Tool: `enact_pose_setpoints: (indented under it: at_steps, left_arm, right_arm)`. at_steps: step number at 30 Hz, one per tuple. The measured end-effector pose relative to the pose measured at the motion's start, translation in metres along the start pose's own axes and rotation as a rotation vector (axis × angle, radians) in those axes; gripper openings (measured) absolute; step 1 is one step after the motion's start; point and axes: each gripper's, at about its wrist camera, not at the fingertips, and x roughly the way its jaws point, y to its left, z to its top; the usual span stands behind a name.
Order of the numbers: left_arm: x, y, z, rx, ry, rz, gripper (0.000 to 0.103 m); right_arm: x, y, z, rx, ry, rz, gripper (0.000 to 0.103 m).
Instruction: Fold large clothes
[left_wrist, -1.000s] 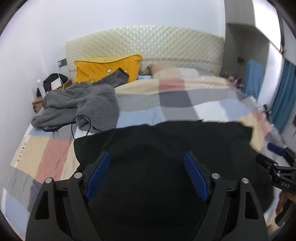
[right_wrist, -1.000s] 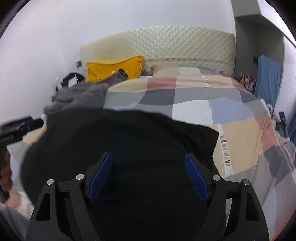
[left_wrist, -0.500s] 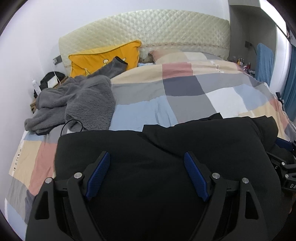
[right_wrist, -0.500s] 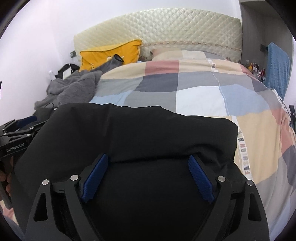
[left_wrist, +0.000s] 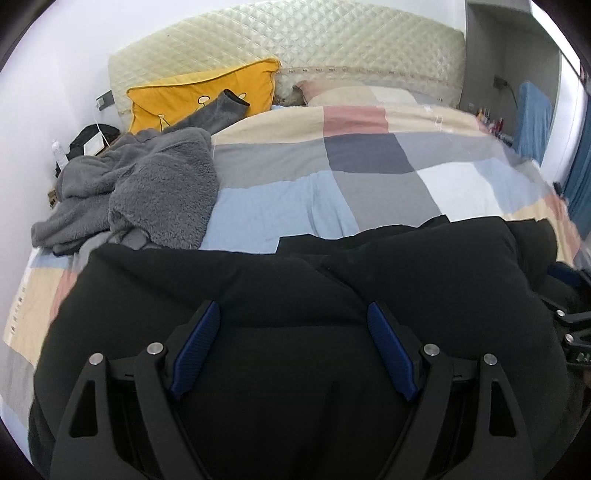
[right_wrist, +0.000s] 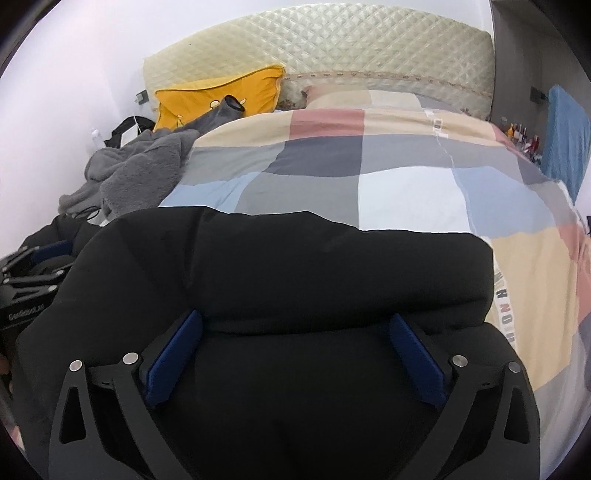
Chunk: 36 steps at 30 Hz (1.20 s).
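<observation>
Matt black cloth garment (left_wrist: 295, 280)

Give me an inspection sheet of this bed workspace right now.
Surface: patchwork duvet on the bed, mostly bare beyond the garment.
Job's things: black garment bunched at the near edge.
Clutter: grey fleece garment, yellow pillow.
Grippers: left gripper wide apart with black cloth between the pads; right gripper opening, cloth between.
Cables: thin black cable beside the fleece.
Surroundings: quilted headboard, blue towel.
</observation>
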Motion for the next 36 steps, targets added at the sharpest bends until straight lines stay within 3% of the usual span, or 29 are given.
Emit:
enact_pose_setpoints:
  at_steps: [5, 11, 16, 18, 21, 25, 31, 36]
  left_arm:
    - [-0.004, 0.002, 0.0, -0.006, -0.014, 0.004, 0.082]
    - [-0.029, 0.018, 0.001, -0.04, -0.07, 0.003, 0.082]
    - [-0.053, 0.049, 0.005, -0.06, -0.135, 0.097, 0.083]
    - [-0.047, 0.058, 0.002, -0.04, -0.112, 0.113, 0.084]
    - [-0.028, 0.071, -0.009, -0.058, -0.066, 0.093, 0.084]
    - [-0.019, 0.078, -0.018, -0.113, -0.045, 0.047, 0.084]
    - [-0.015, 0.071, -0.023, -0.083, -0.043, 0.093, 0.089]
    - [-0.014, 0.076, -0.022, -0.103, -0.036, 0.086, 0.09]
  right_arm:
    - [-0.002, 0.003, -0.001, -0.006, -0.01, -0.014, 0.102]
    - [-0.021, -0.011, -0.001, 0.043, -0.009, 0.04, 0.102]
    - [-0.049, -0.02, 0.002, -0.005, -0.083, -0.041, 0.102]
    - [-0.052, -0.022, 0.003, -0.065, -0.101, -0.101, 0.102]
    - [-0.044, -0.032, -0.001, -0.064, -0.103, -0.119, 0.102]
    - [-0.022, -0.045, -0.012, -0.001, -0.052, -0.053, 0.102]
    - [-0.015, -0.052, -0.018, 0.053, -0.068, -0.016, 0.102]
    - [-0.013, -0.052, -0.02, 0.075, -0.064, -0.025, 0.102]
